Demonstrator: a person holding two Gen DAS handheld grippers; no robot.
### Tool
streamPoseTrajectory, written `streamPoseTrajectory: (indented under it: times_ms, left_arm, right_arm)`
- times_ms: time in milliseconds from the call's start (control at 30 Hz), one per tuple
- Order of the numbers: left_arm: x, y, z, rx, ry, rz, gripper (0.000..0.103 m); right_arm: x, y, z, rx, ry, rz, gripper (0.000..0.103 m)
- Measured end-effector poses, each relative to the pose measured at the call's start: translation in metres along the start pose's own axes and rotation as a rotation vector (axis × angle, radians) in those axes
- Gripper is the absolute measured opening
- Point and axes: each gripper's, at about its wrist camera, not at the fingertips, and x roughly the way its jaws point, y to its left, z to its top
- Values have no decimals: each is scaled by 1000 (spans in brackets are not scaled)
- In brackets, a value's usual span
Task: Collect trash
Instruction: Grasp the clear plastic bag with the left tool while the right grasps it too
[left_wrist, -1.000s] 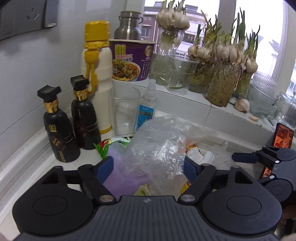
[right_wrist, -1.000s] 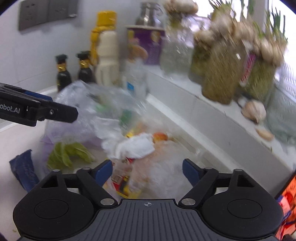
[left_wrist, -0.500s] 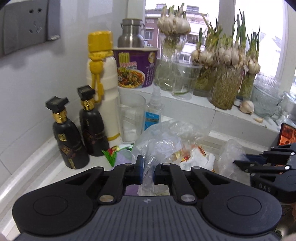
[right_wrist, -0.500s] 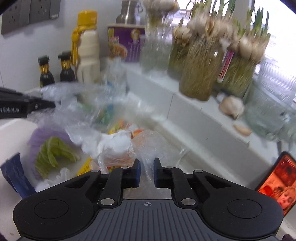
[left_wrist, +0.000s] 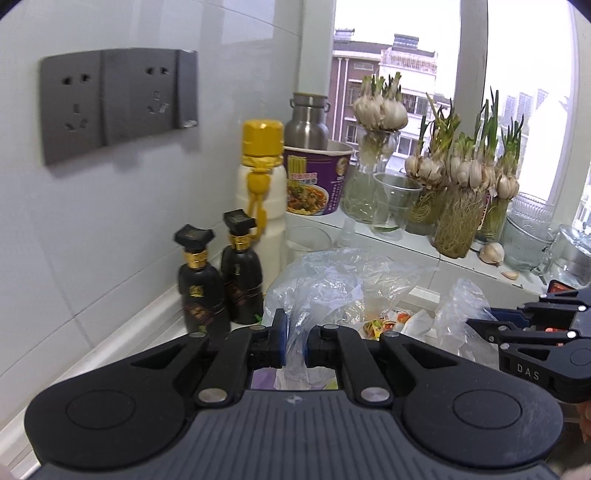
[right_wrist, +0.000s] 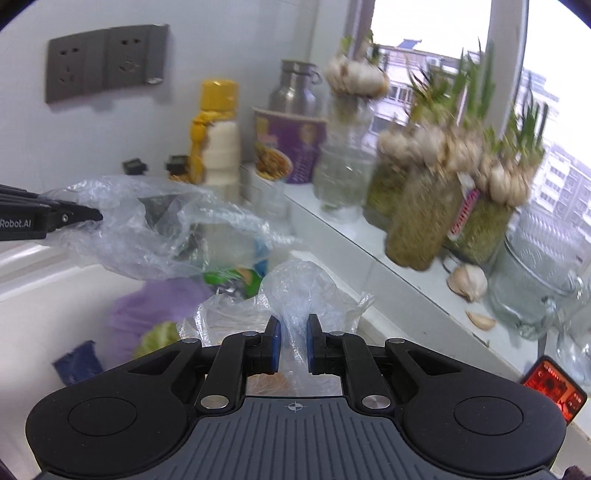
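Pinching clear bag (left_wrist: 332, 280) at two edges: left gripper (left_wrist: 294, 341) clamped on film low centre of left view, right gripper (right_wrist: 293, 345) clamped on film low centre of right view. Bag mid-frame over white counter (right_wrist: 44, 291), wrappers (left_wrist: 388, 321) inside. Grey sockets (left_wrist: 114, 107) upper left on white tiled wall. Dark bottles (left_wrist: 218, 284) left of bag. Sprouting garlic jars (left_wrist: 458, 206) on sill (left_wrist: 417, 240) at right, window behind.

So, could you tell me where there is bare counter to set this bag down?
Bare white counter shows between the left gripper and the purple trash. The windowsill is crowded with garlic jars, and the wall corner holds two black bottles.
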Motion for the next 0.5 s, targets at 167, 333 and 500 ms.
streamPoseTrajectory:
  times_ms: [167, 333, 500]
  left_arm:
    - [-26, 11, -8, -5, 5, 14, 6]
    - [-51, 22, -21, -27, 20, 43, 6]
    - [-77, 33, -36, -63, 29, 69, 6]
  right_arm:
    - [-11, 24, 6, -21, -11, 51, 11]
    - [-24, 55, 4, -51, -14, 115, 11]
    - [-39, 85, 1, -75, -14, 179, 11]
